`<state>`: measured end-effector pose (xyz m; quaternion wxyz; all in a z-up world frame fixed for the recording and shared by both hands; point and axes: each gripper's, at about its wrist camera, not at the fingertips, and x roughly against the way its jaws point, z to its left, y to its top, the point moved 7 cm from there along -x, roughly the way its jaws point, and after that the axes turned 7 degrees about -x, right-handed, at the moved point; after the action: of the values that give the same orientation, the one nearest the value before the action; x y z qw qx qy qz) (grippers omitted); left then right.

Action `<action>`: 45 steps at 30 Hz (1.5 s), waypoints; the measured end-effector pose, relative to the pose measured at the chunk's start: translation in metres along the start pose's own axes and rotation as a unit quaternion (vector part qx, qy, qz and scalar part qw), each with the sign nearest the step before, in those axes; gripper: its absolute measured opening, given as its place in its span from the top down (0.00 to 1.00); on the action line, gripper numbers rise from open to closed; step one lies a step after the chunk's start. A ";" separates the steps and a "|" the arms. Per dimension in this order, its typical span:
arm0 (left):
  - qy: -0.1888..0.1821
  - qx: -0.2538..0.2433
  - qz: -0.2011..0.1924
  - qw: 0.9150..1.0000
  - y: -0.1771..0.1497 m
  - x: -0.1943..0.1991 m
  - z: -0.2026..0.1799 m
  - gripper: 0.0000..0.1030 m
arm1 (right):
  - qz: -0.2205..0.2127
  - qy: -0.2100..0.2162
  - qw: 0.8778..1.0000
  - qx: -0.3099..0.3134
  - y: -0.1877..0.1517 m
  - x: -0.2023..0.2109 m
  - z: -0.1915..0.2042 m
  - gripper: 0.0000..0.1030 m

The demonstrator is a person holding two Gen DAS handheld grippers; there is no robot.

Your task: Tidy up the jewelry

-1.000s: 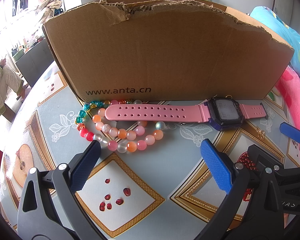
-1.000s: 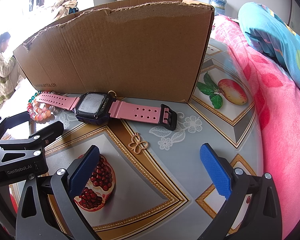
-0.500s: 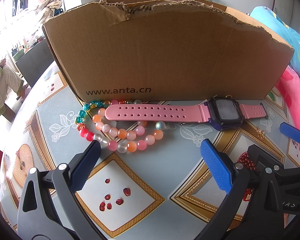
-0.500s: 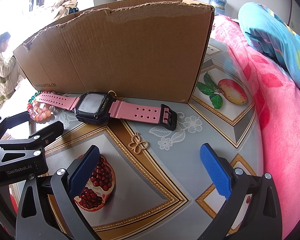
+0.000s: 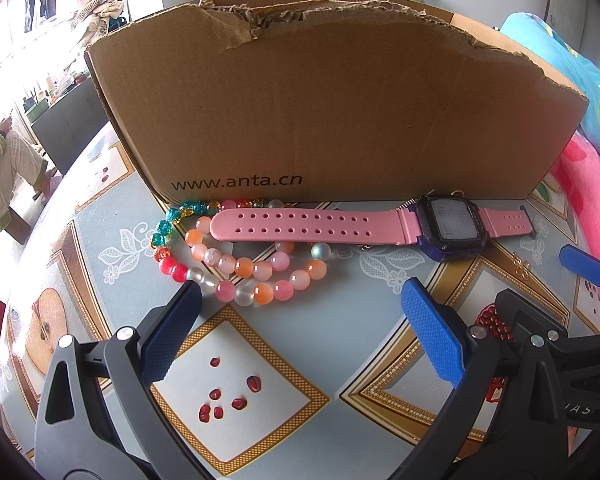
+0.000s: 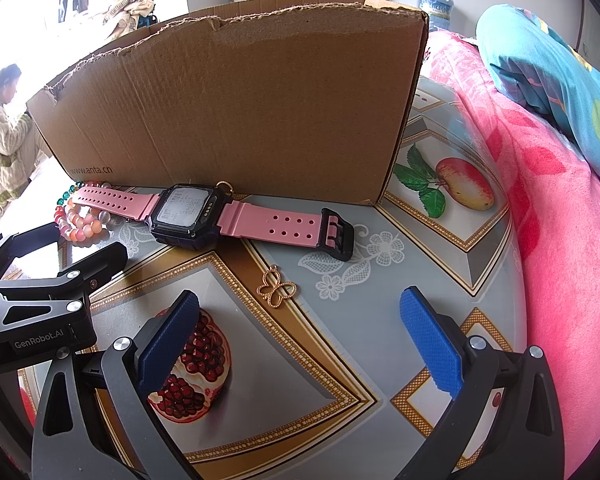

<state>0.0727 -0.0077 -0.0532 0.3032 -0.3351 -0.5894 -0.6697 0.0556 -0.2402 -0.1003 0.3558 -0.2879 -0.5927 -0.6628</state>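
Note:
A pink-strapped watch (image 5: pixel 340 226) with a dark face lies flat in front of a cardboard box (image 5: pixel 332 112); it also shows in the right wrist view (image 6: pixel 228 216). Its strap overlaps pink, orange and teal bead bracelets (image 5: pixel 236 268), also seen in the right wrist view (image 6: pixel 78 220). A small gold butterfly charm (image 6: pixel 277 289) lies on the table. My left gripper (image 5: pixel 300 340) is open and empty, just short of the beads. My right gripper (image 6: pixel 296 344) is open and empty, just short of the charm. A gold ring (image 6: pixel 225 187) peeks from behind the watch face.
The table has a glossy fruit-print cloth (image 6: pixel 420 264). The tall cardboard box blocks the far side. A pink blanket (image 6: pixel 560 240) and teal bedding (image 6: pixel 548 60) lie to the right. A person (image 5: pixel 0 168) sits far left. The grippers sit side by side.

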 end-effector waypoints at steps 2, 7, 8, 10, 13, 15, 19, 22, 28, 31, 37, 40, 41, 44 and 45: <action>0.000 0.000 0.000 1.000 -0.001 0.000 0.000 0.06 | 0.000 0.000 1.000 0.000 0.000 0.000 0.000 0.05; 0.000 0.000 0.000 1.000 -0.001 0.000 0.000 0.06 | 0.000 0.000 1.000 0.000 0.000 0.000 0.000 0.05; 0.000 0.000 0.000 1.000 -0.001 0.000 0.000 0.06 | 0.000 0.000 1.000 0.000 0.000 0.000 0.001 0.05; 0.000 0.000 0.000 1.000 -0.001 0.000 0.000 0.06 | 0.000 0.000 1.000 0.000 0.000 0.000 0.001 0.05; 0.000 0.000 0.000 1.000 -0.001 0.000 0.000 0.06 | 0.000 0.000 1.000 0.000 0.000 -0.001 0.001 0.05; 0.000 0.000 0.000 1.000 -0.001 0.000 0.000 0.06 | 0.000 0.000 1.000 0.000 0.000 -0.001 0.001 0.05; 0.000 0.000 0.000 1.000 -0.001 0.000 0.000 0.06 | 0.000 0.000 1.000 0.000 0.001 -0.001 0.001 0.05; 0.000 0.000 0.000 1.000 -0.001 0.000 0.000 0.06 | 0.000 0.000 1.000 0.000 0.001 -0.001 0.001 0.05; -0.024 -0.031 0.004 0.999 -0.004 0.004 -0.004 0.07 | 0.001 0.003 1.000 0.003 0.000 -0.001 0.002 0.05; -0.032 -0.067 -0.004 0.997 -0.011 0.011 -0.004 0.07 | 0.001 0.005 1.000 0.004 0.000 -0.003 -0.004 0.05; 0.012 -0.196 -0.057 0.979 -0.006 0.025 -0.025 0.14 | -0.006 0.015 1.000 -0.021 -0.001 0.005 -0.011 0.05; 0.003 -0.253 -0.064 0.965 -0.001 0.024 -0.043 0.39 | -0.017 0.046 0.997 -0.056 0.006 0.005 -0.018 0.05; 0.006 -0.264 -0.064 0.962 0.001 0.022 -0.045 0.39 | -0.019 0.051 0.997 -0.063 0.007 0.005 -0.020 0.05; 0.030 -0.317 -0.074 0.945 0.007 0.019 -0.055 0.42 | -0.021 0.055 0.996 -0.068 0.008 0.005 -0.023 0.05; 0.036 -0.337 -0.078 0.938 0.007 0.017 -0.056 0.44 | -0.021 0.056 0.996 -0.068 0.009 0.005 -0.022 0.05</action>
<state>0.0633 -0.0642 -0.0397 0.1407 -0.3465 -0.3425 -0.8619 0.0604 -0.2634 -0.0941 0.3536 -0.2612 -0.5319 -0.7237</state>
